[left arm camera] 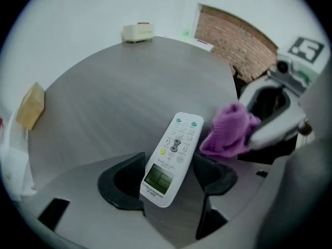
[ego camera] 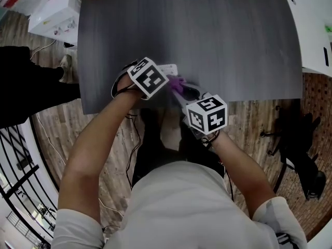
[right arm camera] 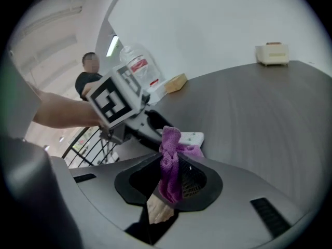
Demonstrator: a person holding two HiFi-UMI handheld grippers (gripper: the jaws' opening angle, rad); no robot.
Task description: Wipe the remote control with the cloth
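The white remote control sits face up, screen end toward the camera, between the jaws of my left gripper, which is shut on its sides just above the dark grey table. A purple cloth hangs bunched from my right gripper, which is shut on it. The cloth touches the remote's far right corner. In the head view both grippers meet at the table's near edge, with the remote and the cloth between the two marker cubes.
A tan box lies at the table's far left, a small white appliance at its far edge. White cartons and a person in black are left of the table, a black chair base to the right.
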